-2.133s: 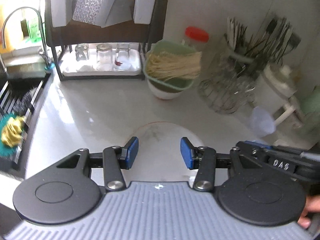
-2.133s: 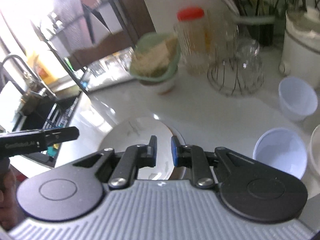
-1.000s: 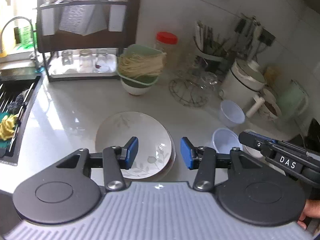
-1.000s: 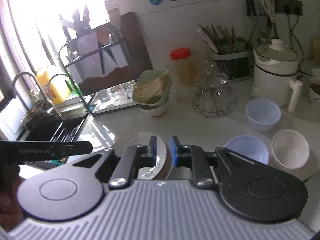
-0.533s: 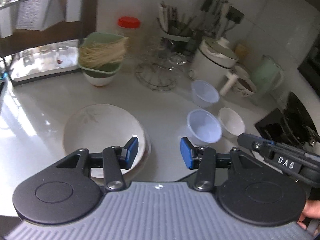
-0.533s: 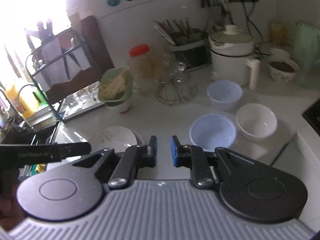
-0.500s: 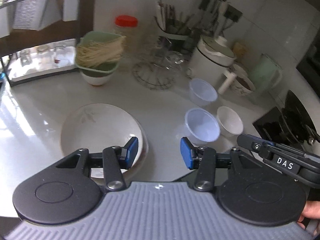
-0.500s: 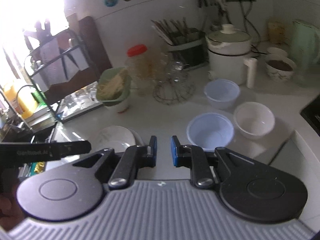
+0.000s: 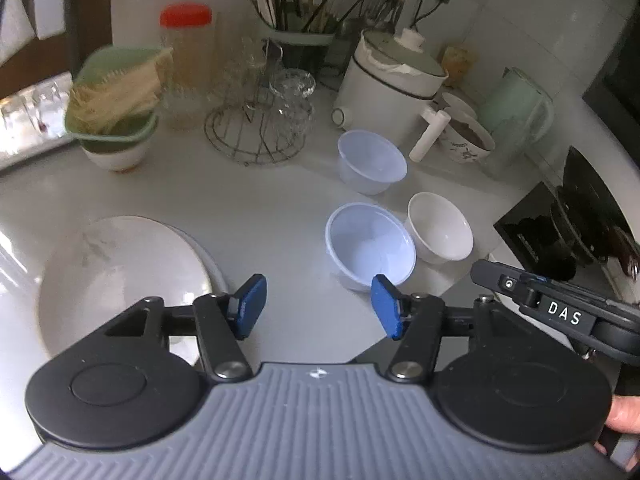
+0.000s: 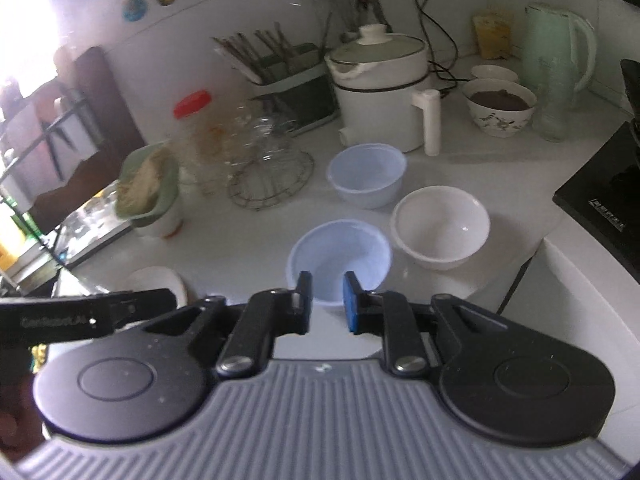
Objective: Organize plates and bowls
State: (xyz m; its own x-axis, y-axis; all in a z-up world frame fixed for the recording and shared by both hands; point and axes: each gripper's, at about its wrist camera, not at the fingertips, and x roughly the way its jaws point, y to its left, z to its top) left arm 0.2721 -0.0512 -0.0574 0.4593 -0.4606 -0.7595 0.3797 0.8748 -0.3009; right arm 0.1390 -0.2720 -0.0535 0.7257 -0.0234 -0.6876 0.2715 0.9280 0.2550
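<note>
Near pale blue plastic bowl (image 10: 339, 258) just ahead of empty, opening right gripper (image 10: 327, 300); left gripper (image 9: 318, 306) opening, empty too, farther.

Plates and bowls on the counter (image 9: 248, 208)

Landmark: near blue bowl (image 9: 370, 246), translucent plastic, upright, empty. White bowl (image 9: 438, 228) stands upright just beside it on its right, empty. Far blue bowl (image 9: 371, 162) stands upright behind it, apart, near the wall side. Plate stack (image 9: 120, 280), white with faint leaf print, lies flat well to its left.
</note>
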